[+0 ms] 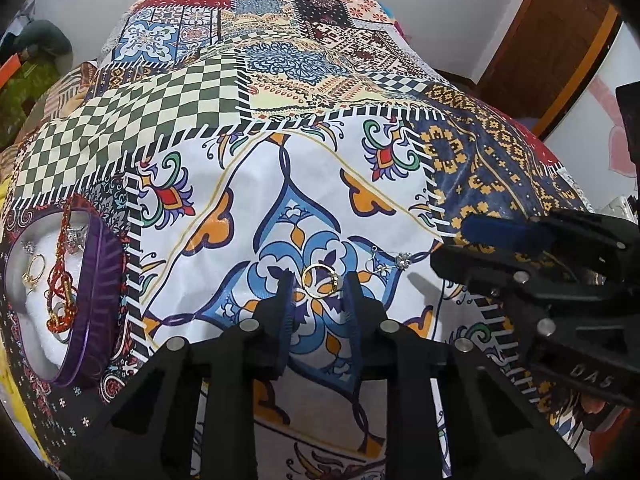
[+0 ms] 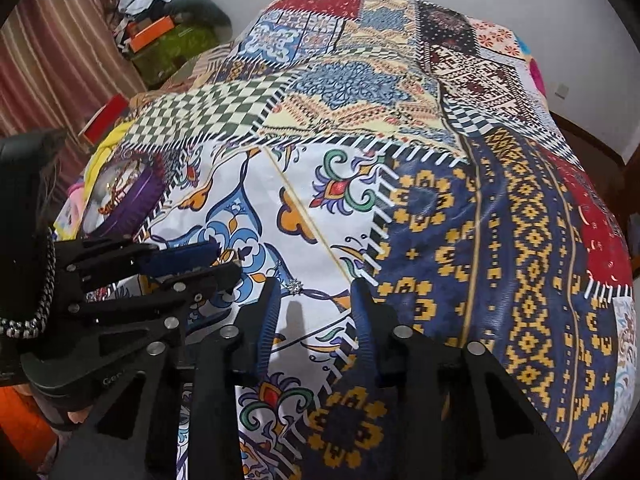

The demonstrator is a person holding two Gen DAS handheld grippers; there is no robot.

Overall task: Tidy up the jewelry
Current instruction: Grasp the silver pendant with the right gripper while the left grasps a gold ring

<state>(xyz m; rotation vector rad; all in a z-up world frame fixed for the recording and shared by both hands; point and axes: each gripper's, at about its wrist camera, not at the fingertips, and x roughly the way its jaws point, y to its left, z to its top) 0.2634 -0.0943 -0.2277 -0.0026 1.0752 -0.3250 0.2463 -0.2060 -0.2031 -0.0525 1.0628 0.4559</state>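
Observation:
A gold ring with a small stone lies on the patterned bedspread, right between the tips of my left gripper, which is open around it. A sparkly silver stud and a small silver piece lie just to the right of it. My right gripper is open and low over the cloth, with the stud just inside its left fingertip. A purple round tin at the left holds a red bead necklace, a gold ring and silver pieces on white padding.
The two grippers sit close side by side: the right gripper shows at the right of the left wrist view, the left gripper at the left of the right wrist view. The bedspread extends far back. Clutter sits beyond the bed, by a curtain.

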